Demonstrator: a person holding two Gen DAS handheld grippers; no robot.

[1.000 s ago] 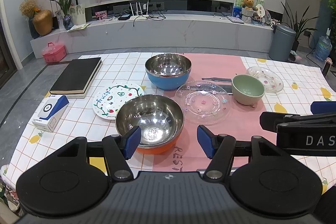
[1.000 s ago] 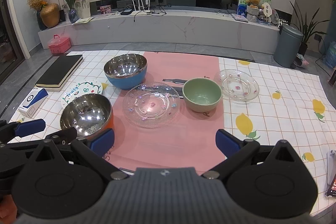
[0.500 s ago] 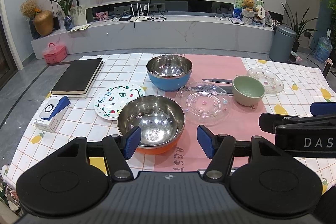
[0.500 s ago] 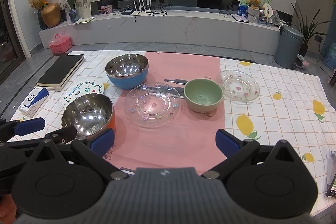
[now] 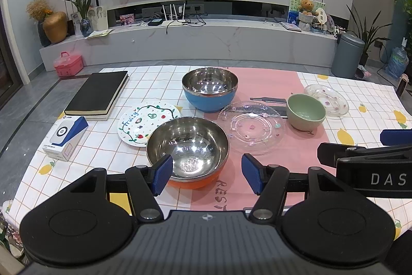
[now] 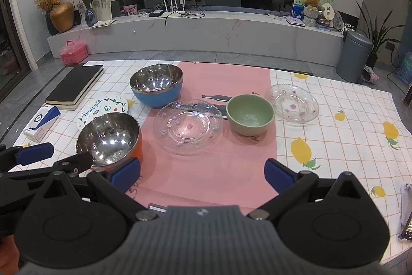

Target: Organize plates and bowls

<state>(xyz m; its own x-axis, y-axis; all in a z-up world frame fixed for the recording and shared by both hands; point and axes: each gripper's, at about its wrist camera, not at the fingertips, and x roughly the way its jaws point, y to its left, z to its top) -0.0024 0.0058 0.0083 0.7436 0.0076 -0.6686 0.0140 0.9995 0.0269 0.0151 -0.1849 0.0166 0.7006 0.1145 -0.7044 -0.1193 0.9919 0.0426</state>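
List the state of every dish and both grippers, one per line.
Left gripper: open, empty.
Right gripper: open, empty.
Orange bowl: upright, empty.
Blue bowl: upright, empty.
Green bowl: upright, empty.
Large glass plate: flat, bare.
Small glass plate: flat, bare.
Painted plate: flat, partly behind the orange bowl.

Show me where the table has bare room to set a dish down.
Free: the pink mat nearer than the large glass plate, and the lemon-print cloth right of the green bowl. Crowded: the left, where orange bowl, painted plate and blue bowl cluster.
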